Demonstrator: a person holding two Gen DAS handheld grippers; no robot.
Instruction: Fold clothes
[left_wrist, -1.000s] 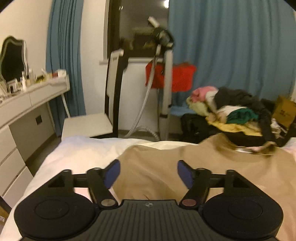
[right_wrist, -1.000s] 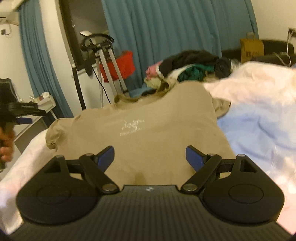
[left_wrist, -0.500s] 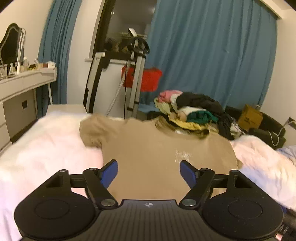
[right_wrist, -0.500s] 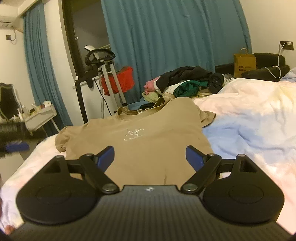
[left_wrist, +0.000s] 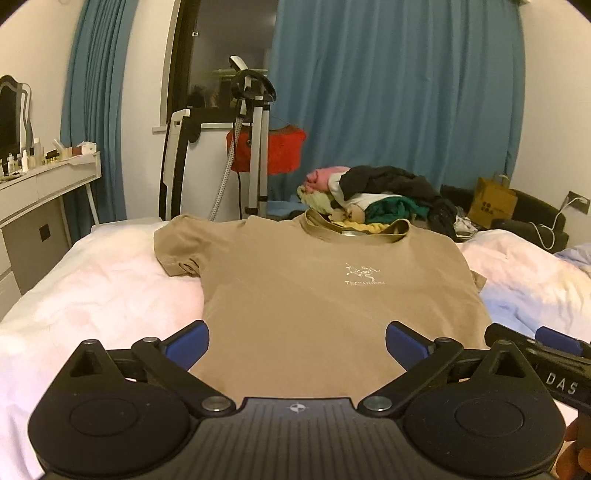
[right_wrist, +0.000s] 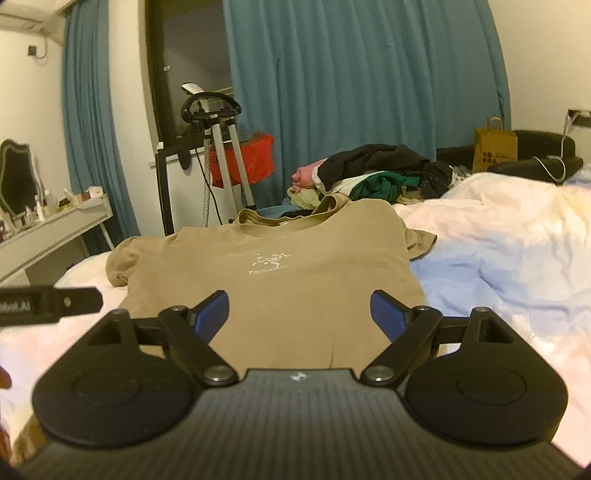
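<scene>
A tan T-shirt (left_wrist: 314, 291) with a small white chest logo lies spread flat, front up, on the bed, collar at the far end; it also shows in the right wrist view (right_wrist: 280, 280). My left gripper (left_wrist: 297, 341) is open and empty, hovering over the shirt's near hem. My right gripper (right_wrist: 298, 314) is open and empty over the same hem, a little to the right. Each gripper's edge shows in the other's view. The shirt's left sleeve is crumpled, and its right sleeve (right_wrist: 419, 238) lies on the duvet.
A pile of unfolded clothes (left_wrist: 376, 201) sits beyond the collar at the bed's far end. The white and pale blue duvet (right_wrist: 498, 251) covers the bed. A garment steamer stand (left_wrist: 255, 147), a dressing table (left_wrist: 40, 184) at left and a brown paper bag (left_wrist: 491, 203) stand around.
The left gripper has swung right and pulled back from the chair side, now facing the whole shirt. The right gripper has levelled and drawn back a little. The shirt lies as before.
</scene>
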